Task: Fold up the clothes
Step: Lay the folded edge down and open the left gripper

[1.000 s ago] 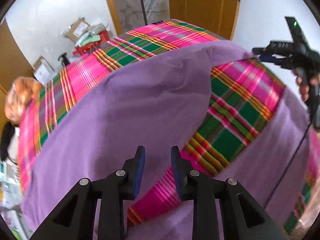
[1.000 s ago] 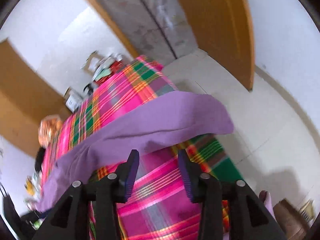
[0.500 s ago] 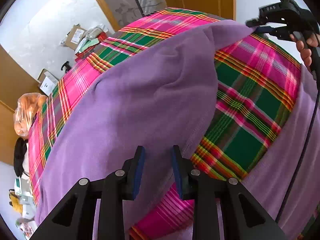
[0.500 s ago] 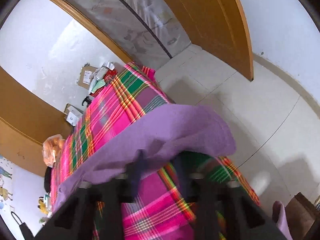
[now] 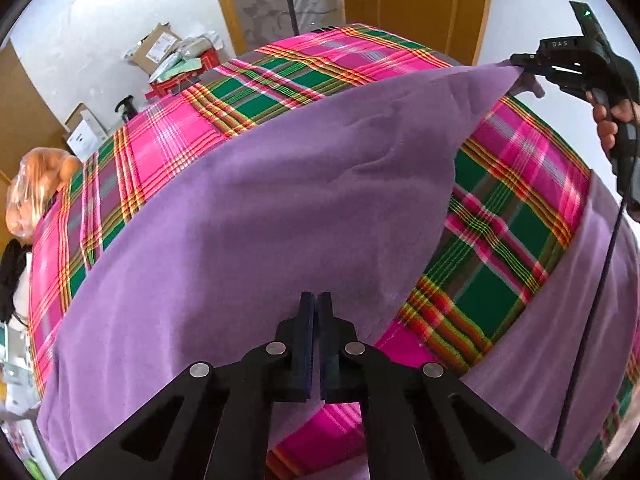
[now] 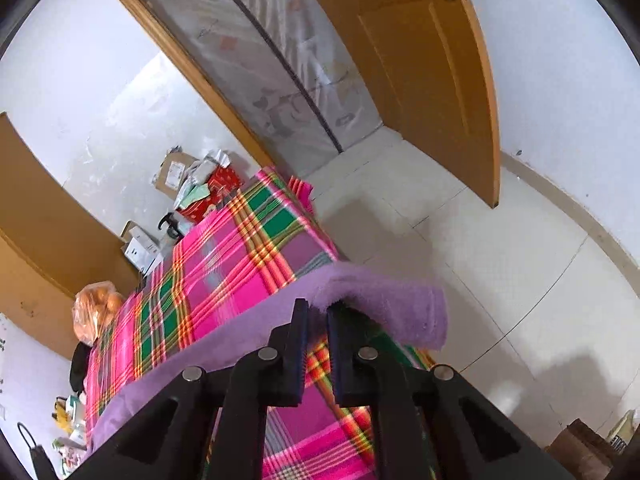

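Observation:
A purple cloth (image 5: 280,200) lies spread across a bed with a pink and green plaid sheet (image 5: 520,200). My left gripper (image 5: 316,298) is shut, its tips pinching the cloth's near edge. In the left wrist view my right gripper (image 5: 520,66), held by a hand (image 5: 608,124), grips the cloth's far corner and holds it up off the sheet. From its own camera, the right gripper (image 6: 317,306) has its jaws closing on that purple corner (image 6: 384,296), which drapes over the right fingertip. More purple fabric (image 5: 580,300) lies at the bed's right side.
Cardboard boxes and packets (image 5: 156,46) are piled by the wall beyond the bed. An orange plastic bag (image 5: 36,184) sits at the bed's left end. A wooden door (image 6: 432,80) stands ajar over a pale tiled floor (image 6: 520,280) to the right.
Both grippers went from open to closed on the purple cloth. The right one moved onto the far corner and raised it off the sheet.

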Tool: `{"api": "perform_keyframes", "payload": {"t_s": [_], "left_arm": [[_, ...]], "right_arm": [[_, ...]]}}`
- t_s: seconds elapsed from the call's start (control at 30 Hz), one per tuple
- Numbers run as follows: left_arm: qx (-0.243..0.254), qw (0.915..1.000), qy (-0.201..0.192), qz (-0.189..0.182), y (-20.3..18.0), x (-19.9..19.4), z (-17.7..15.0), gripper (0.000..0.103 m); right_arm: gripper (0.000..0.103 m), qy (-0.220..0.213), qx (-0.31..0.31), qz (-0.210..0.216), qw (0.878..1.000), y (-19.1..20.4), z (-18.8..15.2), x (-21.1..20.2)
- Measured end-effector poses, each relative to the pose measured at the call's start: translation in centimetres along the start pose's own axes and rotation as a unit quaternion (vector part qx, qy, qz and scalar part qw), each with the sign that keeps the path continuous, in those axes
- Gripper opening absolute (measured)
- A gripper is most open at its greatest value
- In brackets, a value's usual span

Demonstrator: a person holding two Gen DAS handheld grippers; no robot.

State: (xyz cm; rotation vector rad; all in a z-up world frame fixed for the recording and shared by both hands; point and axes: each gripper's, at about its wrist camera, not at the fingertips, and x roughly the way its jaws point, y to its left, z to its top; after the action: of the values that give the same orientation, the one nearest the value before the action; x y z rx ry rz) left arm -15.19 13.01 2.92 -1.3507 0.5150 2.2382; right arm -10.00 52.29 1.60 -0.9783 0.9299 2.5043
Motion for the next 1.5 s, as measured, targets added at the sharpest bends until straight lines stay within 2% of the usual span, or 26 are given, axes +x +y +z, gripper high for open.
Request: {"api": "perform_keyframes", "payload": {"t_s": [0.13, 0.23, 0.3, 0.57, 0.7, 0.73, 0.77, 0.83, 1.0, 1.27, 1.37, 1.5], "left_arm": [[-0.005, 0.9993, -0.010, -0.035, -0.1, -0.4, 0.2, 0.006], [0.027, 0.9983, -0.030, -0.042, -1.7, -0.9, 0.5, 0.021], [0.054, 0.9967, -0.033, -0.051, -2.9, -0.9, 0.6, 0.025], [0.073, 0.9963, -0.014, -0.043, -4.8, 0.9, 1.2, 0.035], [0.074, 0.9964, -0.015, -0.037, -5.3, 1.3, 1.4, 0.034], [0.072, 0.9966, -0.015, -0.035, -5.3, 1.3, 1.5, 0.031], [0.070, 0.9968, -0.016, -0.034, -5.3, 1.3, 1.6, 0.019], [0.080, 0.9967, -0.015, -0.002, -5.6, 1.6, 1.8, 0.005], [0.067, 0.9973, -0.029, -0.010, -4.5, 0.5, 1.5, 0.004], [0.041, 0.9950, -0.049, -0.077, -2.5, -2.8, 0.9, 0.004], [0.049, 0.9940, -0.037, -0.090, -2.9, -2.7, 0.0, 0.004], [0.039, 0.9943, -0.022, -0.096, -2.9, -1.7, -0.6, 0.004]], "right_arm": [[0.010, -0.007, -0.006, -0.025, 1.000, 0.0, 0.4, 0.6], [0.010, 0.013, 0.000, -0.040, 0.999, -0.5, 0.2, 1.8], [0.010, 0.015, 0.001, -0.042, 0.999, -0.8, -0.1, 2.0], [0.010, 0.018, -0.012, -0.048, 0.999, -0.6, -0.6, 2.2], [0.010, 0.015, -0.012, -0.047, 0.999, -0.5, -0.5, 2.1], [0.010, 0.015, -0.011, -0.047, 0.999, -0.5, -0.6, 2.1], [0.010, 0.015, -0.010, -0.048, 0.999, -0.4, -0.7, 2.2], [0.010, 0.017, -0.012, -0.050, 0.999, -0.4, -0.7, 2.2], [0.010, 0.016, -0.012, -0.049, 0.999, -0.8, -0.5, 2.0], [0.010, -0.008, -0.018, -0.061, 0.998, -1.2, -0.1, -0.1], [0.010, -0.021, -0.011, -0.063, 0.998, -2.1, 0.0, -1.6], [0.010, 0.003, -0.016, -0.073, 0.997, -3.0, -1.2, -1.5]]}}
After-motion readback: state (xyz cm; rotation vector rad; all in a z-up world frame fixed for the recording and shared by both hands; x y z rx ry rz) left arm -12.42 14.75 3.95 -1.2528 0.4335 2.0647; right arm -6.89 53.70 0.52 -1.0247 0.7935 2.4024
